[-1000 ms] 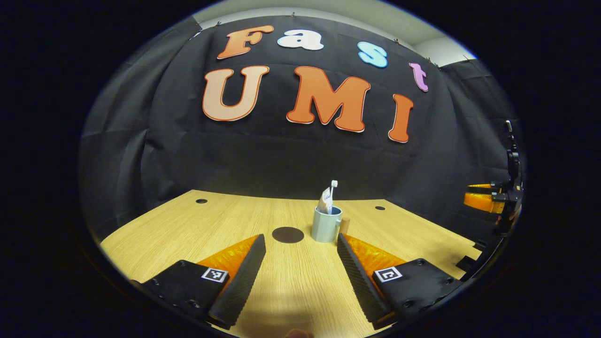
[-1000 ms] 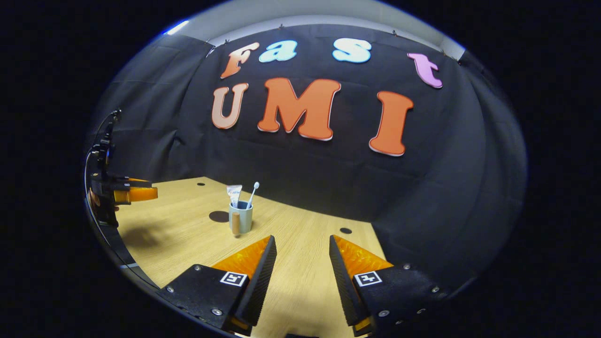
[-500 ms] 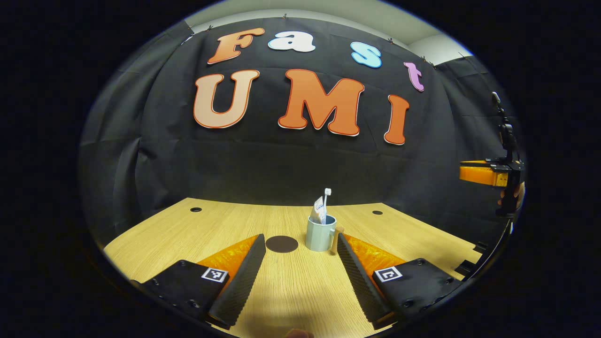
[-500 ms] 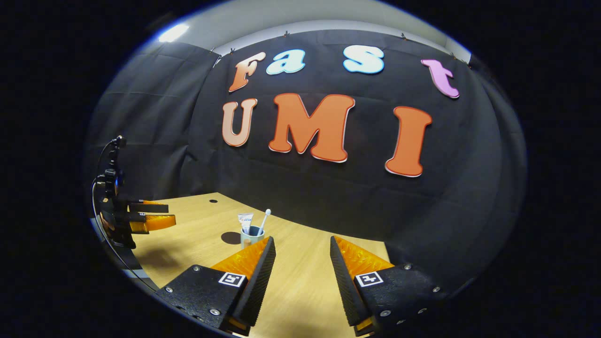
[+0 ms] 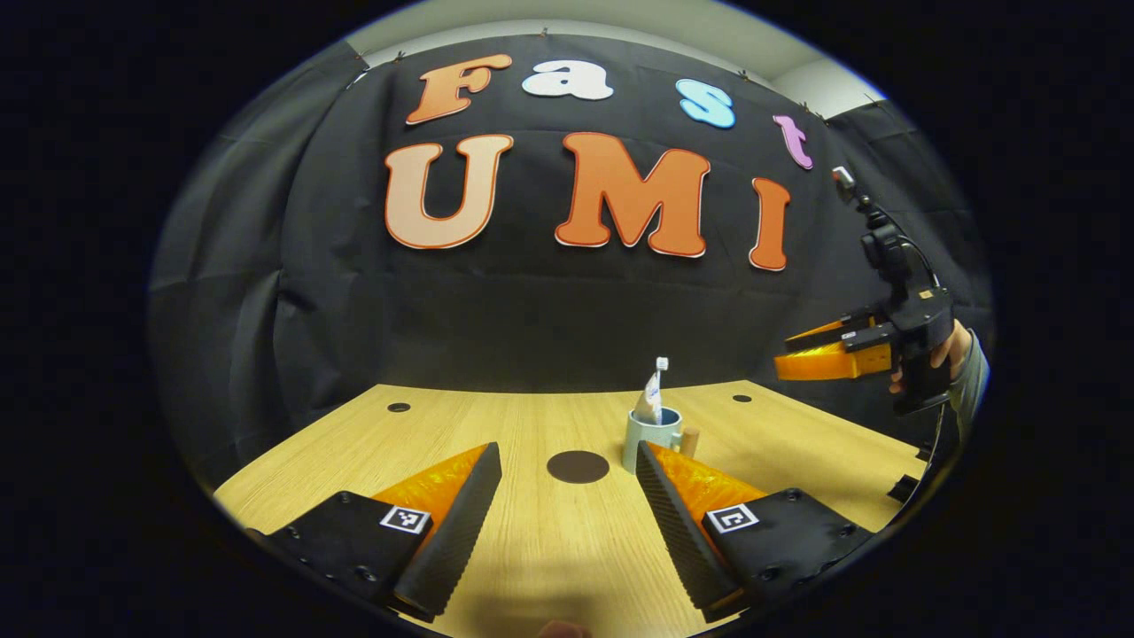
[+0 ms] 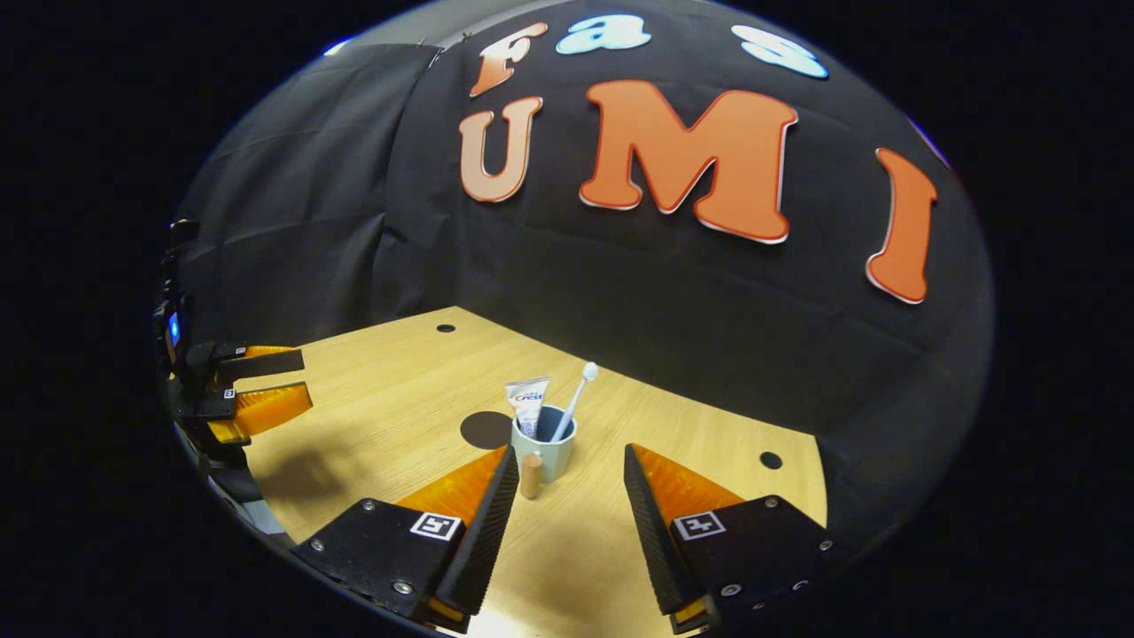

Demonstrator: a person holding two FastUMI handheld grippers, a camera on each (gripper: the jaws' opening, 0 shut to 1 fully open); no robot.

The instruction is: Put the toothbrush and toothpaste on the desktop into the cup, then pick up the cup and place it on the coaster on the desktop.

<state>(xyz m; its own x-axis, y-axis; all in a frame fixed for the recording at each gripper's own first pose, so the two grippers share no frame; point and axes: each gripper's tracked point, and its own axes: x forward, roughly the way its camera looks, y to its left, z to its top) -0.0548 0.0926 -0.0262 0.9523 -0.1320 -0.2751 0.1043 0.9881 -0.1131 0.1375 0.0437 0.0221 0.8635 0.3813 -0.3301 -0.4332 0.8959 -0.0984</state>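
The cup (image 6: 547, 447) stands upright on the wooden desktop (image 6: 399, 399). It is a pale blue-grey mug with a short wooden peg handle (image 6: 531, 475) projecting toward the right gripper's camera. The toothpaste tube (image 6: 527, 400) and the white toothbrush (image 6: 575, 400) both stand inside the cup, the tube on the left and the brush leaning to the right, bristle head up. The dark round coaster (image 6: 485, 429) lies flat on the desktop just beside the cup, on its left in the right gripper view, with nothing on it.

In the right gripper view, the right gripper (image 6: 564, 532) hovers near the cup with its two fingers spread apart and nothing between them; the cup and its handle sit just beyond the tip of the finger on the left of the view. The left gripper (image 6: 257, 390) appears at the far left edge of this view, raised above the desktop, fingers apart and empty.

In the left gripper view, the left gripper (image 5: 567, 523) has its fingers spread wide, holding nothing. The coaster (image 5: 578, 466) shows between the fingertips, farther out on the desktop (image 5: 496, 425). The cup (image 5: 651, 439) stands to its right, partly behind the finger on the right of the view. The right gripper (image 5: 833, 354) is in the air at the far right, held by a hand (image 5: 948, 350).
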